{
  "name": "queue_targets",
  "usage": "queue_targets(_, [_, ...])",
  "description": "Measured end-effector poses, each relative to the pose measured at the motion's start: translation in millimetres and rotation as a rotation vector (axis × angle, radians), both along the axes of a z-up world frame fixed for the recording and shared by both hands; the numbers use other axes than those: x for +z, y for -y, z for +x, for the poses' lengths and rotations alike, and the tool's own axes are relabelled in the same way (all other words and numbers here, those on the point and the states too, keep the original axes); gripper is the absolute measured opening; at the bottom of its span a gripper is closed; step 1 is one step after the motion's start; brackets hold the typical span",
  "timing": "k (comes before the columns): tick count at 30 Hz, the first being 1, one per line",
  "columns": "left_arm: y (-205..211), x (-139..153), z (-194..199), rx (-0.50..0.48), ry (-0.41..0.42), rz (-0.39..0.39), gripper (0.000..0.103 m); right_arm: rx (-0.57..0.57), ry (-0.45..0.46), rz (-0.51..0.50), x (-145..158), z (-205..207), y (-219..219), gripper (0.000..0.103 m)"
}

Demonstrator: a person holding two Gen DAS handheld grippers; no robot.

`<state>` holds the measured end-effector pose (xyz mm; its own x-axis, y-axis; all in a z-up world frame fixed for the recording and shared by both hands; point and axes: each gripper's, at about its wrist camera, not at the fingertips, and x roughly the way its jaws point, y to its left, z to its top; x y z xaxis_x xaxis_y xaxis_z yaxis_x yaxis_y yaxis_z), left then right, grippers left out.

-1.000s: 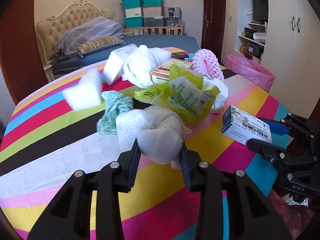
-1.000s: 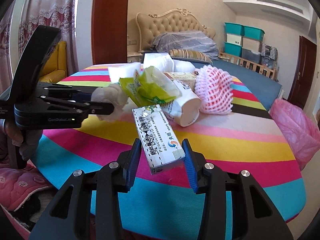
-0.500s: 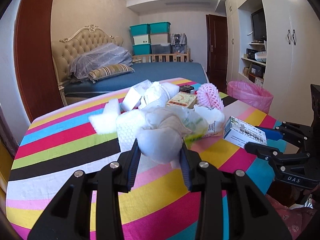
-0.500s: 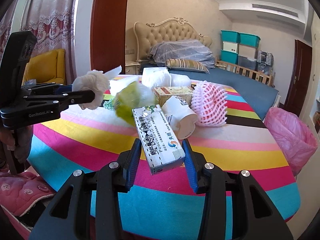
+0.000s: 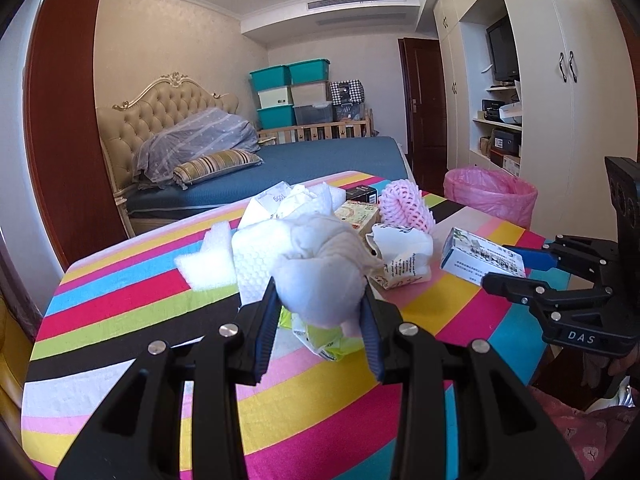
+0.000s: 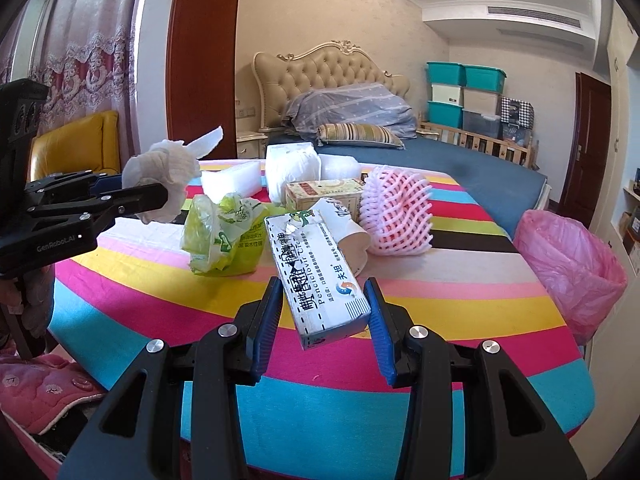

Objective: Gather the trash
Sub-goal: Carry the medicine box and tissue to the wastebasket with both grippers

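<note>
Left gripper clenches a tissue wad, right gripper a medicine box; neither is binned, more litter lies on the table, and the pink-lined bin waits at three o'clock.

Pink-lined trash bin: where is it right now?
The pink-lined trash bin stands on the floor past the striped table's far right edge in the right wrist view, beyond the pink foam net, near the wardrobe.
</note>
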<state>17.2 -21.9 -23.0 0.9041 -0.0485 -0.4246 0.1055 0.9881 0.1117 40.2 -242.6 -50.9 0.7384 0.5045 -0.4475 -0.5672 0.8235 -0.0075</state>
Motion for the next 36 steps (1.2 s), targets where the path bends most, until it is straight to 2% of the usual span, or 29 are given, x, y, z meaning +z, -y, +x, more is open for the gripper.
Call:
queue_targets(14, [28.4,-2.0,13.7,-0.087,0.001,0.036,0.037,-0.073,-0.001,0.039,5.5,6.2,21.5,0.041])
queue_targets(24, [67.2,-3.4,53.6,-0.187,-0.042,0.025,0.037,-0.170,0.000,0.047,8.9,17.1,50.8,0.041])
queue_targets(36, [134.3,8.2,113.4,-0.316,-0.095,-0.005,0.037,-0.392,0.016,0.088,23.0,44.2,133.1,0.041])
